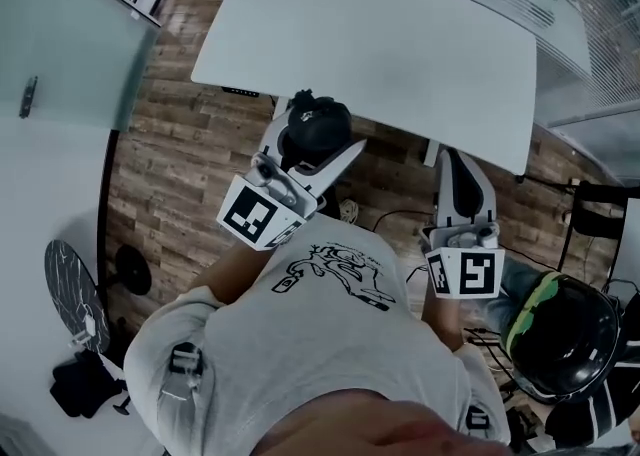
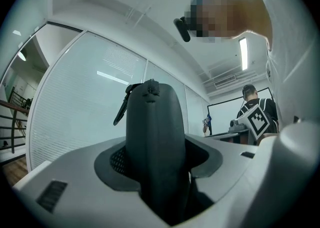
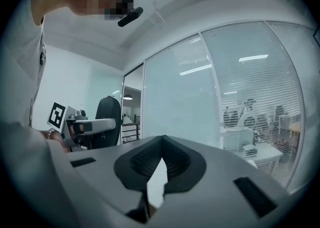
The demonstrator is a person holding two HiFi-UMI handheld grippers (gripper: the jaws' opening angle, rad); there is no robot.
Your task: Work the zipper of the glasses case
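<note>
A black zippered glasses case [image 1: 318, 126] stands upright between the jaws of my left gripper [image 1: 312, 146], which is shut on it. In the left gripper view the case [image 2: 152, 137] fills the middle, and its zipper pull [image 2: 121, 108] hangs off the top left. My right gripper [image 1: 458, 166] is held beside it, to the right and apart from it. Its fingers [image 3: 150, 164] meet at the tips, with nothing between them. The right gripper view shows the left gripper and the case [image 3: 107, 114] at the far left. Both grippers are held off the table, close to the person's chest.
A white table [image 1: 400, 34] lies ahead over a wooden floor [image 1: 170, 144]. A black helmet-like object [image 1: 560, 334] sits low at the right, and cables [image 1: 395, 219] trail on the floor. Dark gear [image 1: 80, 384] lies at the lower left. Glass walls surround the room.
</note>
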